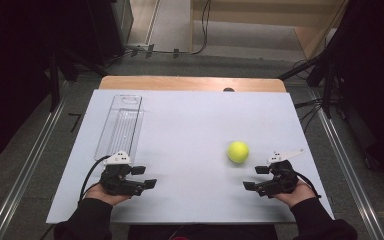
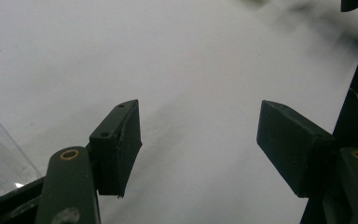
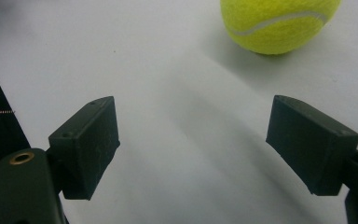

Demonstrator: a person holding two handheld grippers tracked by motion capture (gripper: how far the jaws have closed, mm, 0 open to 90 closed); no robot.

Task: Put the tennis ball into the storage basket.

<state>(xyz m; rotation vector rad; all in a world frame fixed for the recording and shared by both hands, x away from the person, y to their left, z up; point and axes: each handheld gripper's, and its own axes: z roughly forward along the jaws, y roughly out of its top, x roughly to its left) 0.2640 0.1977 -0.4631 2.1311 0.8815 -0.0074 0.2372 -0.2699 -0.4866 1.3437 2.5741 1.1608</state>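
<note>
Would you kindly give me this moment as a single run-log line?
left gripper: open, near clear tray | right gripper: open, near tennis ball | ball: on white table, untouched

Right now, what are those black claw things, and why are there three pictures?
A person sits at a table and holds a grabbing tool in each hand: the left gripper and the right gripper. One picture comes from a camera up high. The other two come from small cameras riding on each tool, so you see its two black fingers up close. Both tools are open and hold nothing. On the table lie a yellow tennis ball, near the right gripper, and a clear plastic tray, beyond the left one.
</note>
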